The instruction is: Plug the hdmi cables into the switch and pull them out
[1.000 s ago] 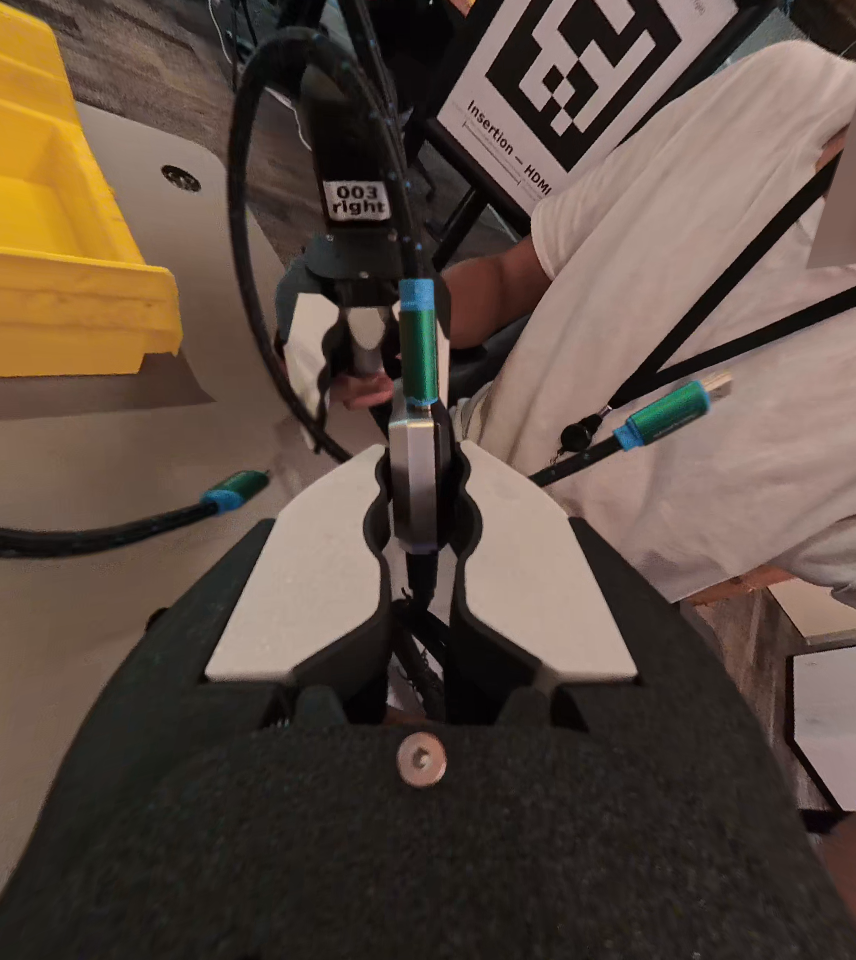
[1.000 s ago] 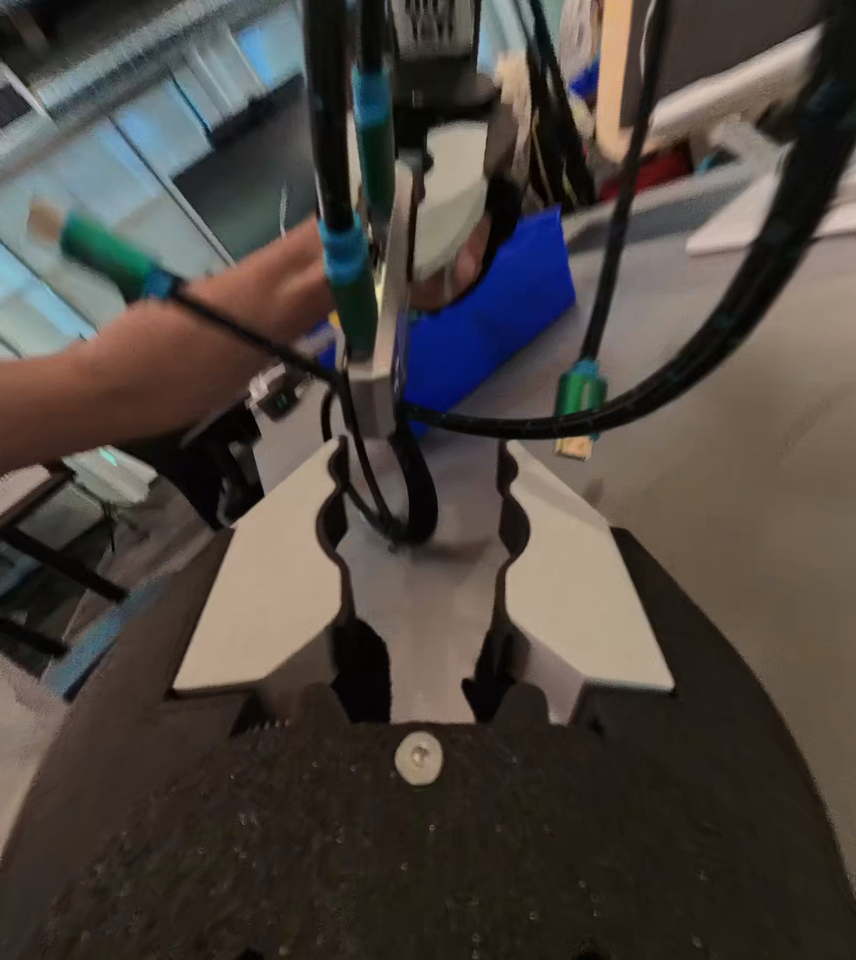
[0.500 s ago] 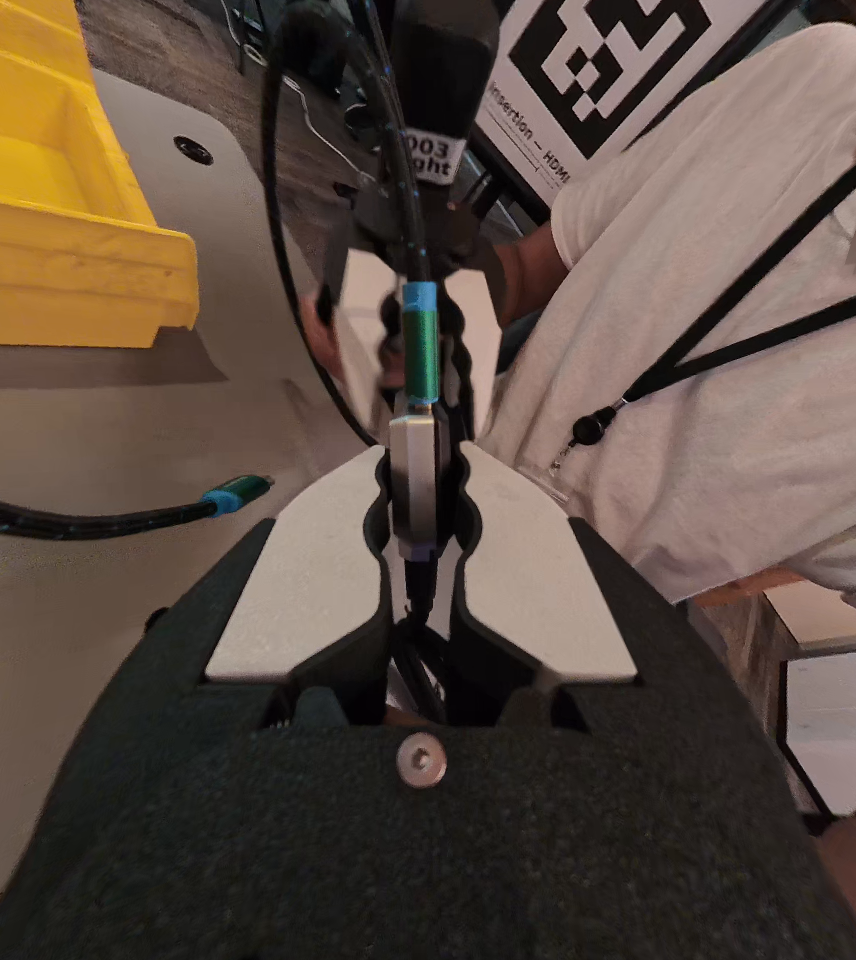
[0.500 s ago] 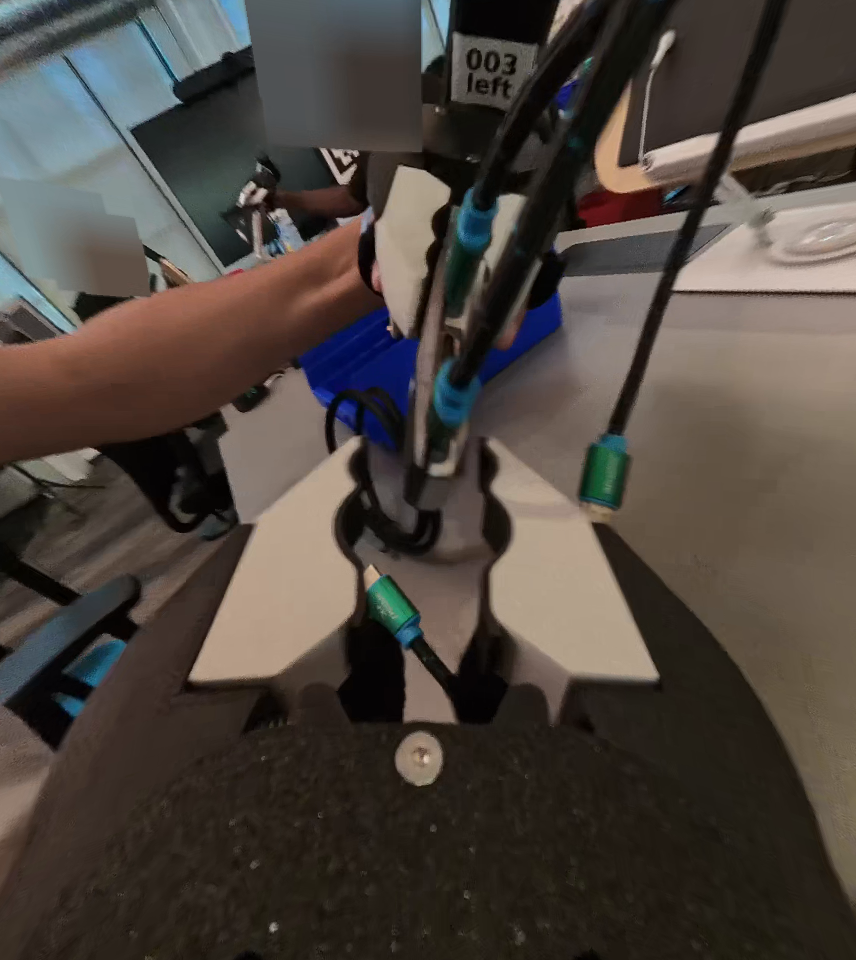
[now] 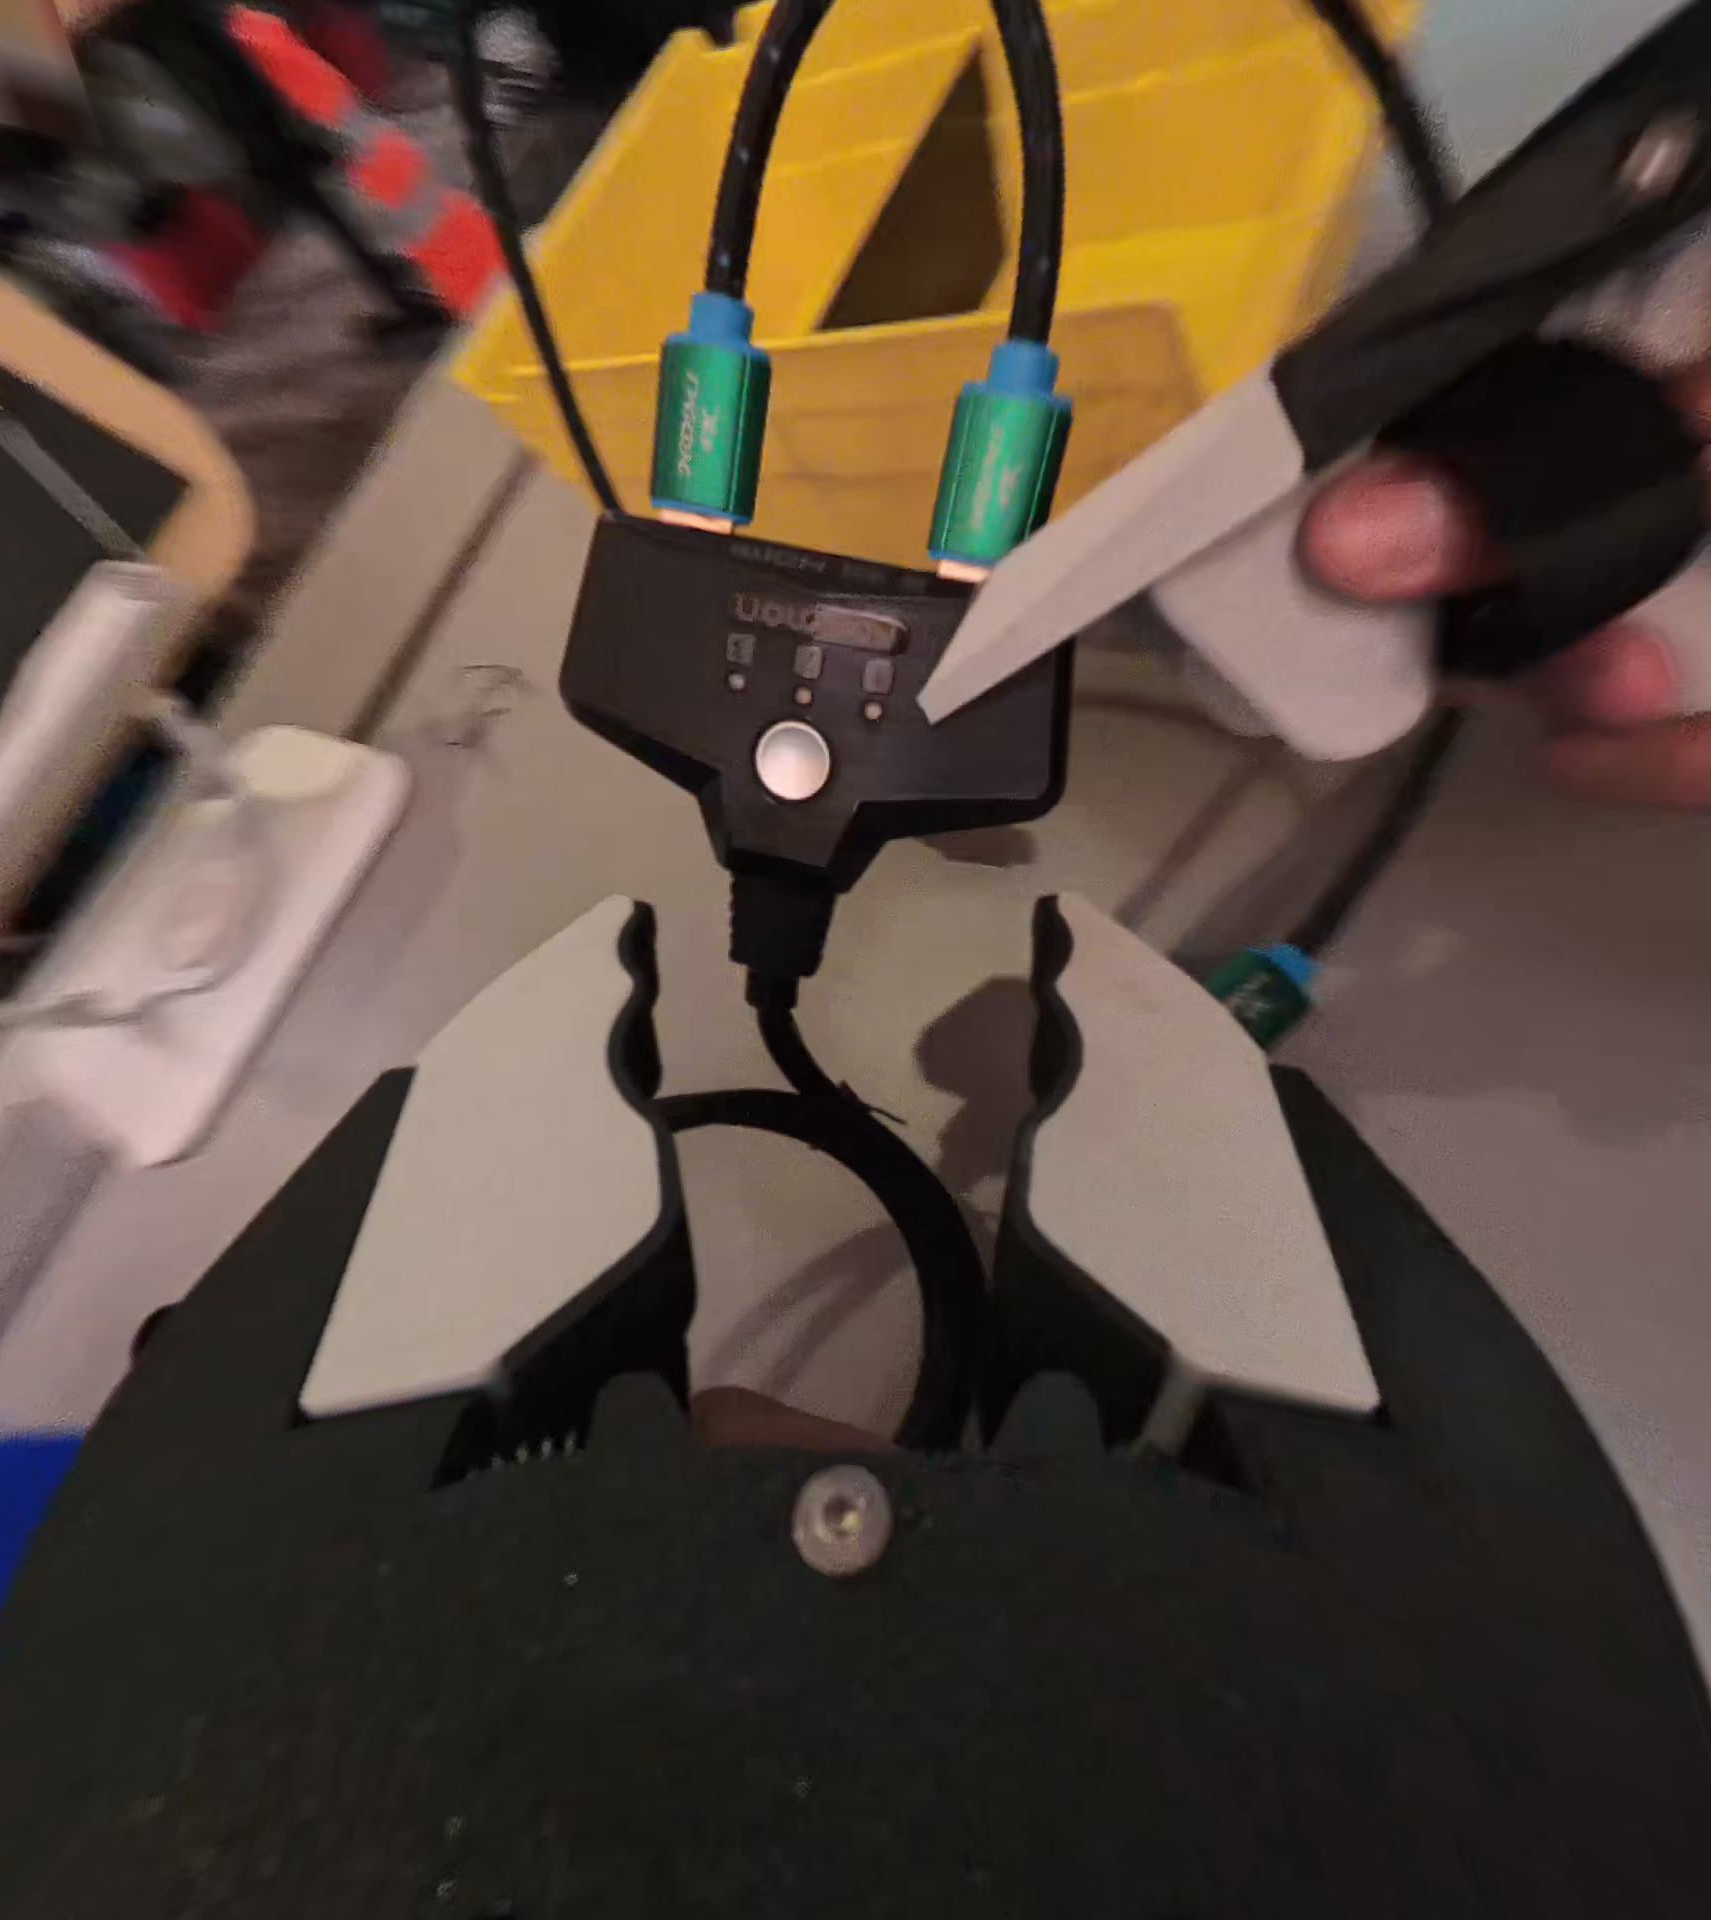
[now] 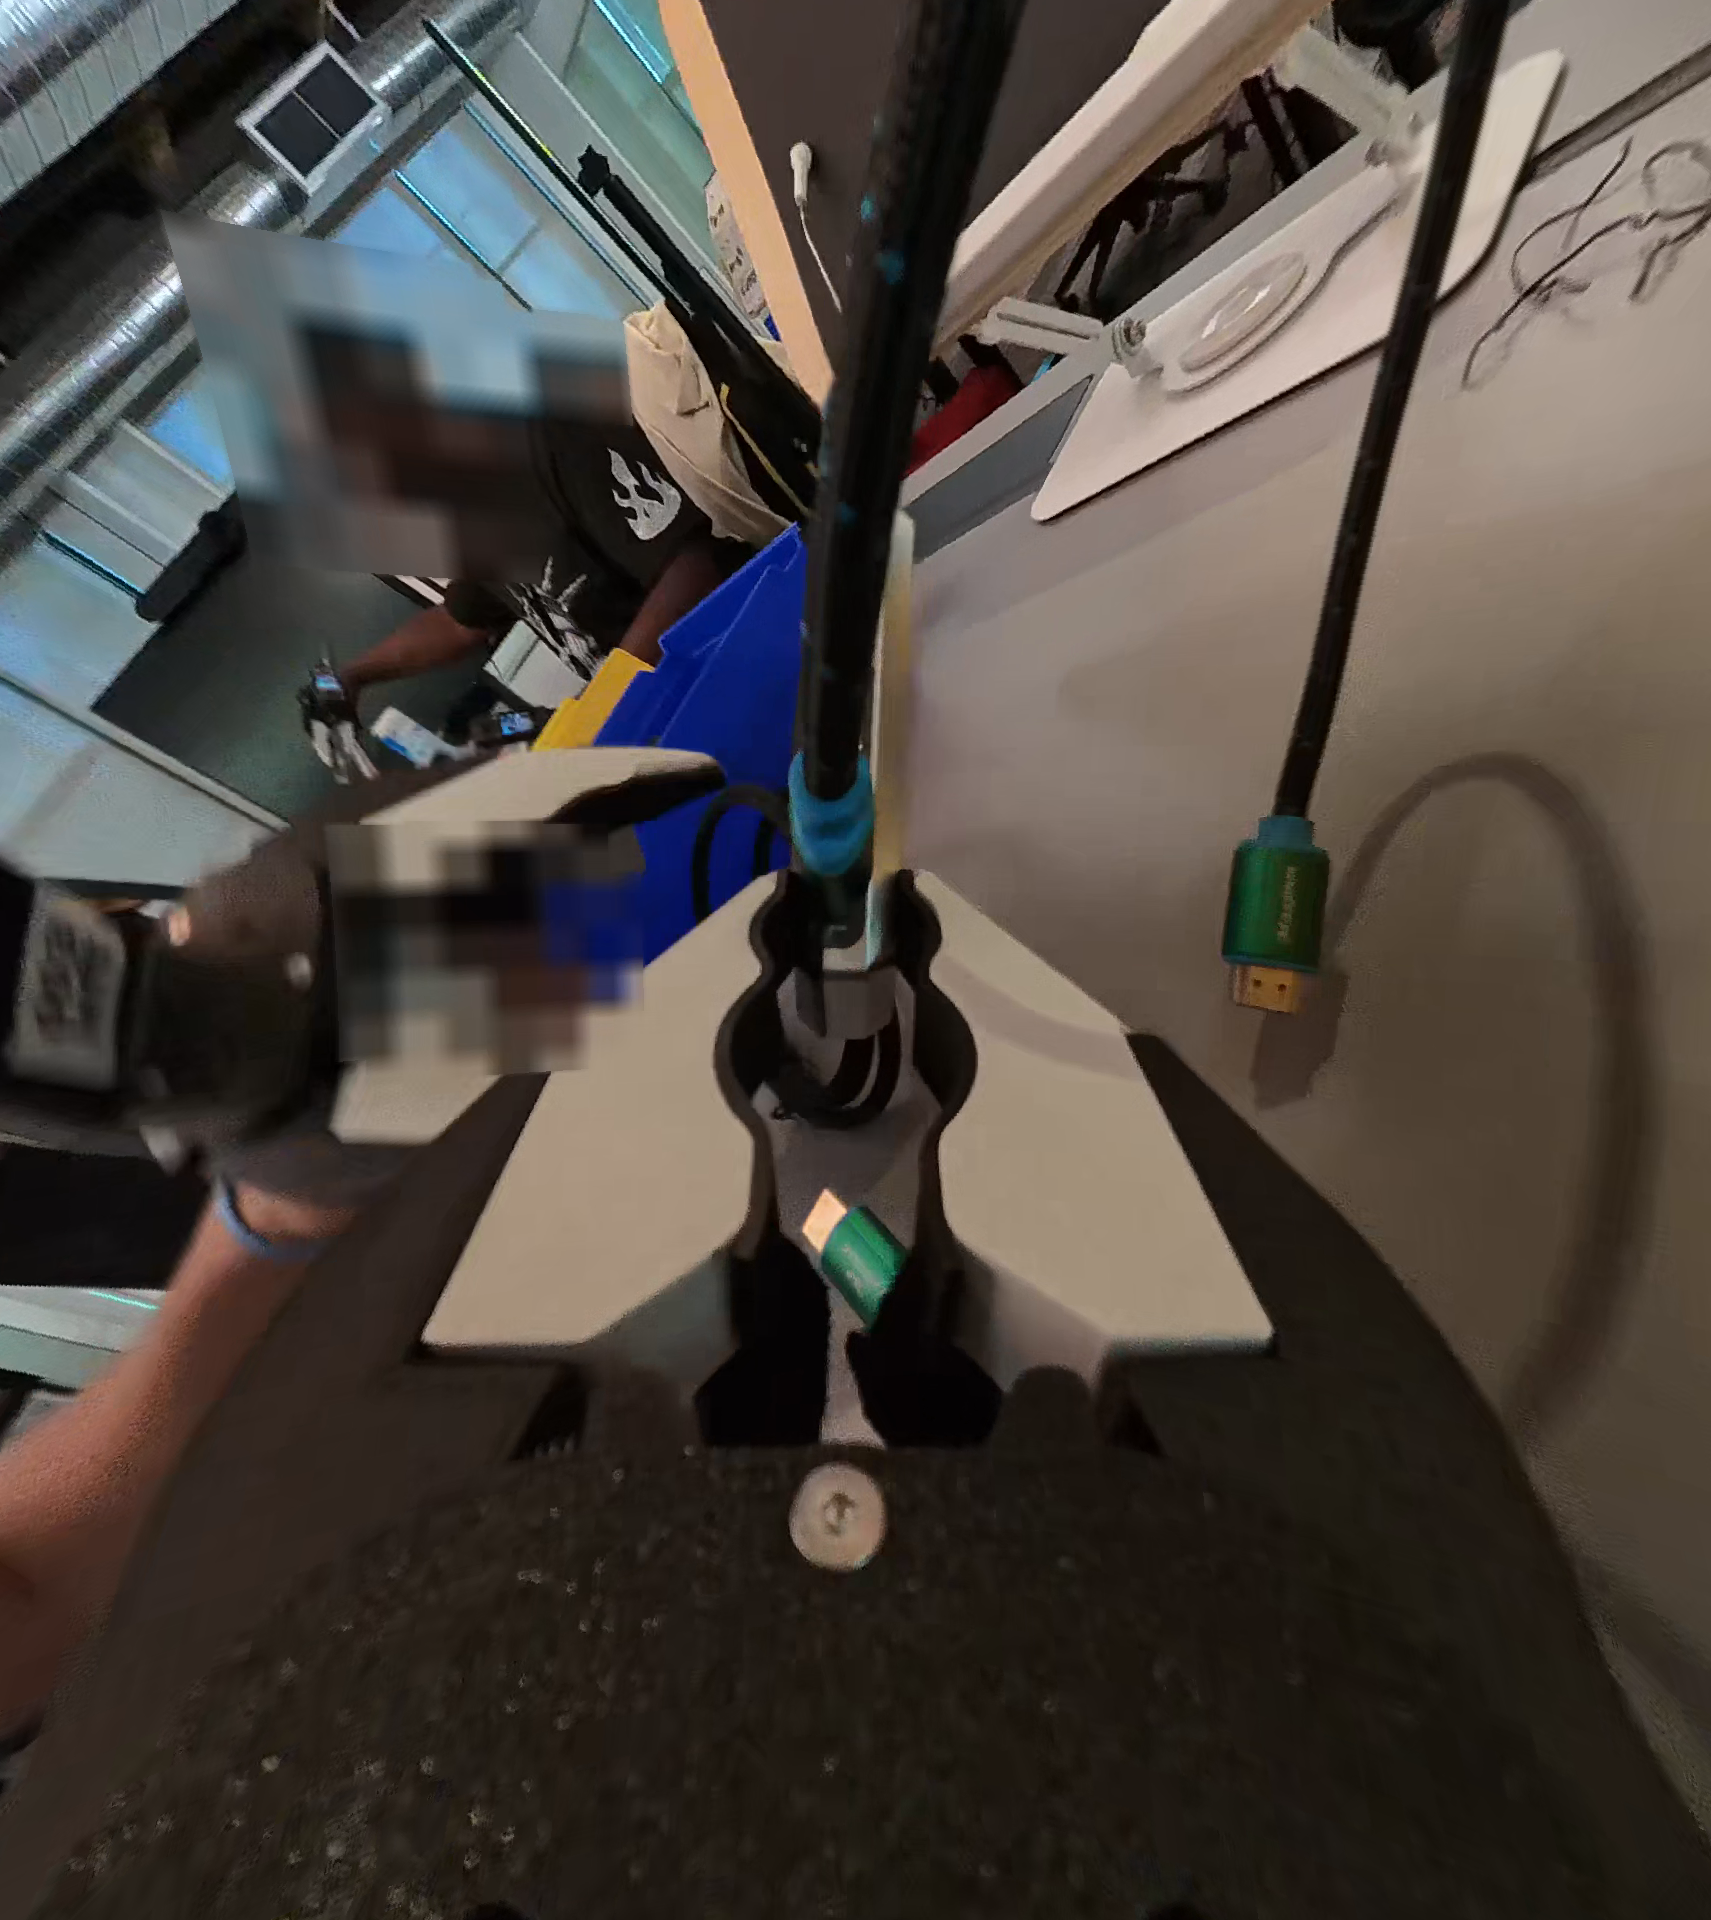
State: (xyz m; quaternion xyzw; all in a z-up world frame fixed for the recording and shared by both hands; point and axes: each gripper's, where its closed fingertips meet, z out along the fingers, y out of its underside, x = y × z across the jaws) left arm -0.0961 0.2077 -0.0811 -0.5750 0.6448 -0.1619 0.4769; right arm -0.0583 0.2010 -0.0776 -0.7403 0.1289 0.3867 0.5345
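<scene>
Item: black hdmi switch (image 5: 809,686), held above the grey table (image 5: 1516,1049), face towards the left wrist view, round button nearest the camera. Fittings: two green hdmi plugs, one (image 5: 711,416) at the left port and one (image 5: 1002,452) at the right port, both seated in the far edge, their braided cables arching up and away; the middle port looks empty, though blur makes that uncertain. The switch's own lead runs back from its near end and curls between the left gripper's fingers. Holder: right gripper (image 6: 846,883), jaws drawn together on the switch, which its own camera sees edge-on as a thin strip in the notch of the fingers. Left gripper (image 5: 835,914): jaws spread wide, touching nothing, tips just short of the switch's near end. Change on record: half a second ago the left gripper was clamped on the switch and the right one stood apart; the hold has now passed across. Meaning for the task, as a judgement: the left gripper is free to work the plugs, either pulling the seated two or fetching another. Spares: one green plug (image 6: 1277,914) dangling beside the right gripper, another (image 6: 856,1262) lying on the table beneath it. Surroundings: yellow bin (image 5: 1194,156) behind the switch, blue bin (image 6: 726,665) beyond the table edge
</scene>
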